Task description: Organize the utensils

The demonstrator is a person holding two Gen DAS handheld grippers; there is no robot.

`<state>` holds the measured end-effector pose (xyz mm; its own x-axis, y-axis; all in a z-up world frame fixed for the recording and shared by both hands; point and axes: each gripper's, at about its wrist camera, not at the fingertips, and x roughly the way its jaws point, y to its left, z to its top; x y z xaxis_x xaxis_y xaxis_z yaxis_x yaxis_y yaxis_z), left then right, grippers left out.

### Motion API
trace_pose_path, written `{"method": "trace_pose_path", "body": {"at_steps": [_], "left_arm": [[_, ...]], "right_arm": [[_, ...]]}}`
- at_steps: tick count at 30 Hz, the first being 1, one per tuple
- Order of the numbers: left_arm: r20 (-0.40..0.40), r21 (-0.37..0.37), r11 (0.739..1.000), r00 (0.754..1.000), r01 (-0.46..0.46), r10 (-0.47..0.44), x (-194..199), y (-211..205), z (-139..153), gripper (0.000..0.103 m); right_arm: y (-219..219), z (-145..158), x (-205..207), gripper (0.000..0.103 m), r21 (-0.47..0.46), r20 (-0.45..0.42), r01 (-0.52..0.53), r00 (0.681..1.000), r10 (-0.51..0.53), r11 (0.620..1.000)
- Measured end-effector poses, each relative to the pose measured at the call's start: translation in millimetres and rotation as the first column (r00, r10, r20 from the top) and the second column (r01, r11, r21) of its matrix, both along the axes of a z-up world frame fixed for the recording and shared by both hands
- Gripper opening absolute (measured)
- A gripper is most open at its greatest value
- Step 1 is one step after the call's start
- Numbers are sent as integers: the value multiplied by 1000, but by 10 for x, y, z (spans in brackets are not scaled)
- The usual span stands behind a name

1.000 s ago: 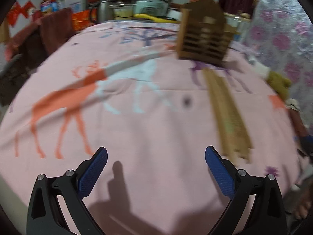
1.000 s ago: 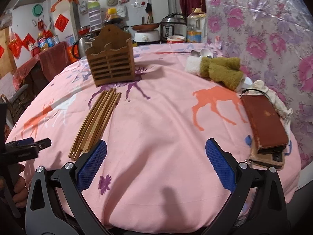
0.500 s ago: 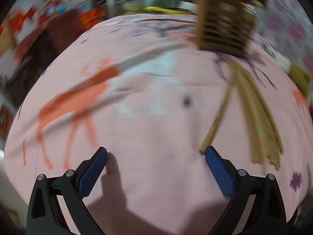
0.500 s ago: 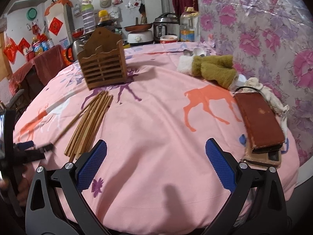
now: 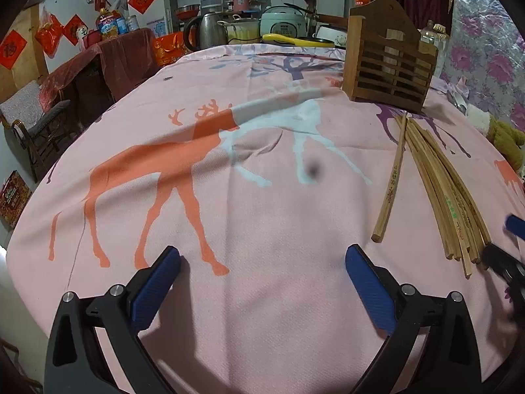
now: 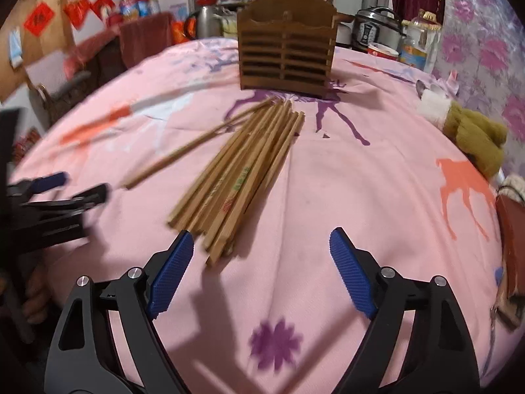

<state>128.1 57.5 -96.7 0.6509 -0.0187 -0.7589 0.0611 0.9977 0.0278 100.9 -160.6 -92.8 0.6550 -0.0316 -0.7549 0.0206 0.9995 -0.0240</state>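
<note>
A bundle of wooden chopsticks (image 6: 242, 170) lies on the pink deer-print tablecloth (image 6: 328, 180), with one loose chopstick (image 6: 197, 142) angled off to its left. Behind them stands a slatted wooden utensil holder (image 6: 287, 62). My right gripper (image 6: 261, 252) hovers just short of the bundle's near ends; its jaws are closing with nothing between them. In the left wrist view the bundle (image 5: 449, 197) and the loose chopstick (image 5: 392, 184) lie to the right, and the holder (image 5: 390, 69) stands beyond. My left gripper (image 5: 262, 262) is open over bare cloth.
A green and white stuffed toy (image 6: 466, 128) and a brown wallet (image 6: 512, 229) sit at the table's right edge. Pots, a kettle (image 5: 208, 32) and bottles crowd the counter behind. A chair (image 5: 32, 121) stands off to the left.
My right gripper has swung left and down toward the near ends of the chopsticks, and its jaws have narrowed. My left gripper has dipped slightly; one chopstick now lies apart from the bundle.
</note>
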Motion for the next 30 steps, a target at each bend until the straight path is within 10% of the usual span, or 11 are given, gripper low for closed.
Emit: {"method": "trace_pose_path", "body": {"at_steps": [7, 18, 27, 30], "left_arm": [[2, 1, 1000, 1000, -1, 1, -19, 9, -6, 99], [9, 2, 1000, 1000, -5, 5, -38, 12, -10, 99], [3, 5, 1000, 1000, -2, 2, -51, -4, -3, 98], [-6, -1, 1000, 1000, 26, -26, -57, -41, 11, 98]], "right_arm": [[-753, 65, -293, 66, 122, 19, 209, 977, -213, 970], [-814, 55, -376, 35, 129, 57, 145, 986, -154, 981], [-649, 33, -218, 34, 98, 61, 65, 996, -71, 993], [-697, -24, -137, 12, 132, 28, 71, 997, -75, 989]]}}
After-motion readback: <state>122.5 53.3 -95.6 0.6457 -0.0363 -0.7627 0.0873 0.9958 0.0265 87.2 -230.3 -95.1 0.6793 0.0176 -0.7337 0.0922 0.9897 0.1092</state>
